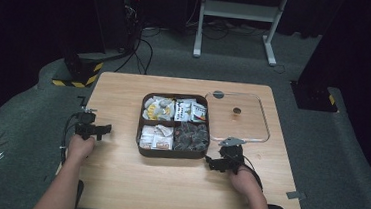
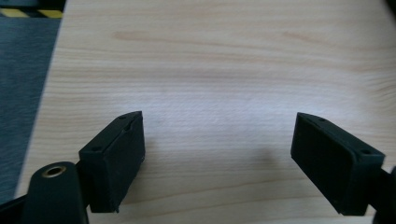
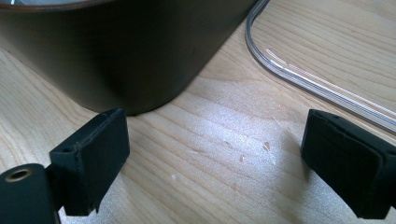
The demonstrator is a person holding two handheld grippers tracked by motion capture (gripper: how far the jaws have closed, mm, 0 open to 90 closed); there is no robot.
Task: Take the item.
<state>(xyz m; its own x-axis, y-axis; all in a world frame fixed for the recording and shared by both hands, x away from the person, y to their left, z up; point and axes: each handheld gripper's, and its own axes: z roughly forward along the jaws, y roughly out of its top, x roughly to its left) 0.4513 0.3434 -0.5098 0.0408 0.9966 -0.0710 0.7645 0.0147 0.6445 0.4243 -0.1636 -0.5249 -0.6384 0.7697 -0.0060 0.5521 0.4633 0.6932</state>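
A dark brown box (image 1: 172,154) with four compartments of snack packets sits at the middle of the wooden table (image 1: 167,183). A clear lid (image 1: 265,122) lies flat just to its right. My left gripper (image 1: 88,121) rests near the table's left edge, away from the box; its jaws (image 2: 217,154) stand open over bare wood with nothing between them. My right gripper (image 1: 229,148) sits at the box's front right corner, open (image 3: 215,158) and empty. The box wall (image 3: 116,51) rises just ahead of its left jaw, and the lid's rim (image 3: 317,84) runs ahead on the right.
Grey carpet surrounds the table, close to its left edge (image 2: 23,70). A white frame stand (image 1: 238,18), cables and a yellow-black striped base (image 1: 78,76) stand on the floor beyond the far edge. A small dark knob (image 1: 236,110) sits on the lid.
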